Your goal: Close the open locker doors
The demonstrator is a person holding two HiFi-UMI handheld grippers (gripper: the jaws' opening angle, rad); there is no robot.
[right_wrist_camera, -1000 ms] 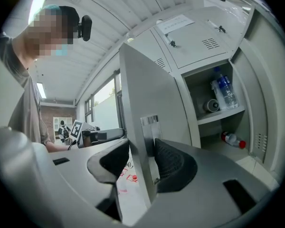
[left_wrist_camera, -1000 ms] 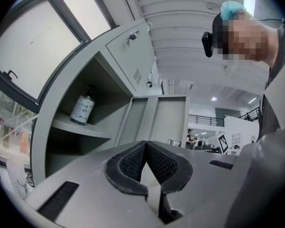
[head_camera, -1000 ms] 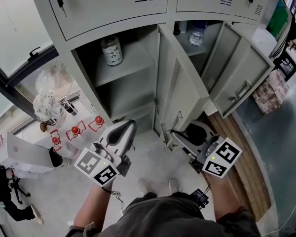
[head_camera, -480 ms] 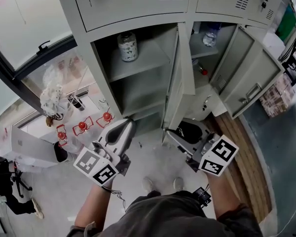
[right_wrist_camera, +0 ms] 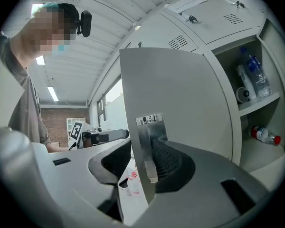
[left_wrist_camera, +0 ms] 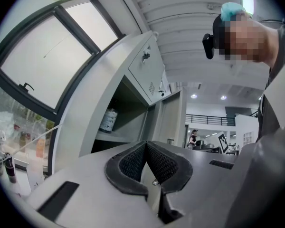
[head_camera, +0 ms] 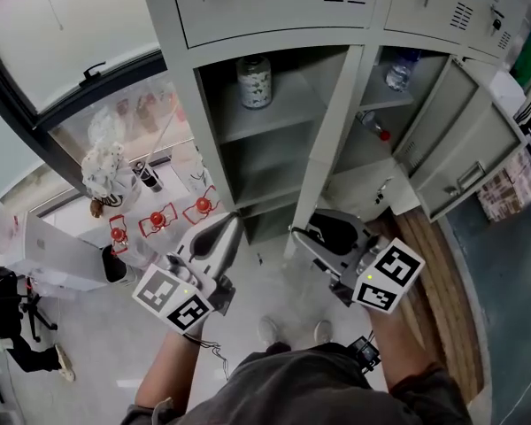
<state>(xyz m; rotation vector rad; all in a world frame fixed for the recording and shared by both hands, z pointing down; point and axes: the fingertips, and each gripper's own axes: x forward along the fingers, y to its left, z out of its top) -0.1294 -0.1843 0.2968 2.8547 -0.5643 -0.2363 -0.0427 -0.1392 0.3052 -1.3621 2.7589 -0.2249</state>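
Your right tool [head_camera: 305,228] has just been closing round the door's [head_camera: 332,140] handle [right_wrist_camera: 147,146], not pinching yet; push now and it could slip off. Your left tool [left_wrist_camera: 145,148] is pressed together, empty.

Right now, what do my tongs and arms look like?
The left tongs and right tongs are grey plastic shells with black ribbed pads. Each carries a white cube of black square markers. A thin dark cable hangs by the left wrist. The forearms are bare below a grey shirt. The right jaws have just been closing, with the locker door edge between them.
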